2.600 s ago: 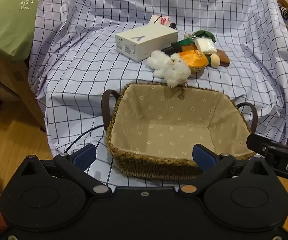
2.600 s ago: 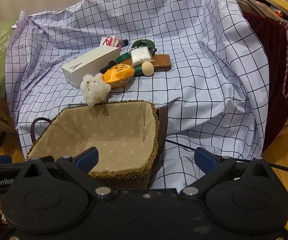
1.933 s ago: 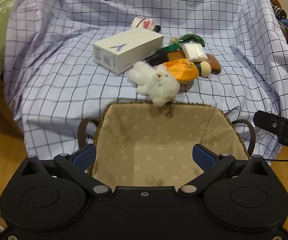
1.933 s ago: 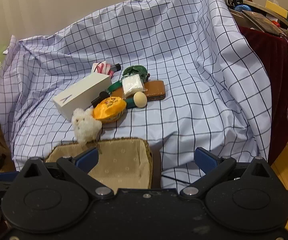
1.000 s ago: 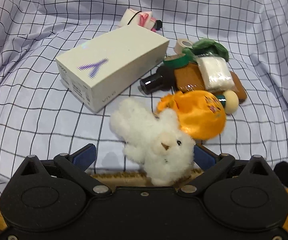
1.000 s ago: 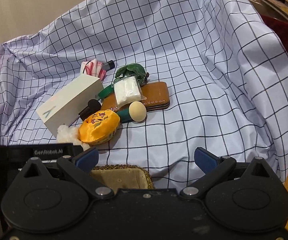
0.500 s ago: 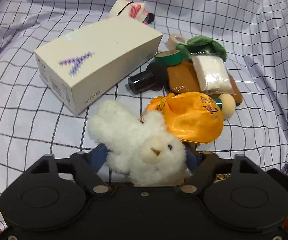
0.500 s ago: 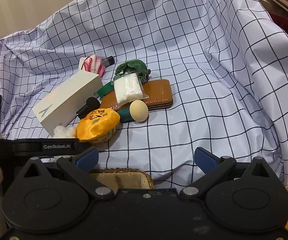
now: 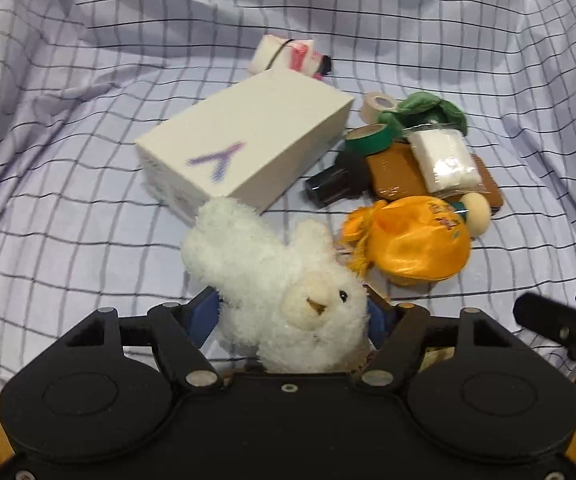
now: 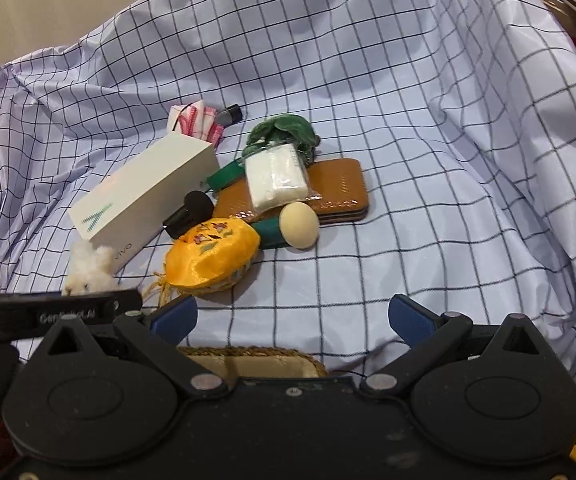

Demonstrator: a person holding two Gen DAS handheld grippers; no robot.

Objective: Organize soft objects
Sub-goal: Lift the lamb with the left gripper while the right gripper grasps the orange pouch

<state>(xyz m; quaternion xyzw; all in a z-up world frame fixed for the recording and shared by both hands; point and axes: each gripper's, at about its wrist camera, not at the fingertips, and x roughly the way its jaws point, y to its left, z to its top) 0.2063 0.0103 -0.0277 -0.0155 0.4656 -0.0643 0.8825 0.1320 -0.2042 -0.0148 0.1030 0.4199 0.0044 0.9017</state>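
Left wrist: fluffy white plush rabbit (image 9: 288,280), beady-eyed, clamped between just-closing left fingers (image 9: 204,314); right fingers (image 10: 408,316) apart.

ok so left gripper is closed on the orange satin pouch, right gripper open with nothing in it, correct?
Not the pouch. The left wrist view shows the left gripper, whose jaws have just been closing, clamped on the fluffy white plush rabbit. The orange satin pouch lies free on the checked cloth. The right gripper is open with nothing in it.

We see the fluffy white plush rabbit (image 9: 288,280) wedged between our left gripper (image 9: 292,316) pads, face toward us, ears outward.
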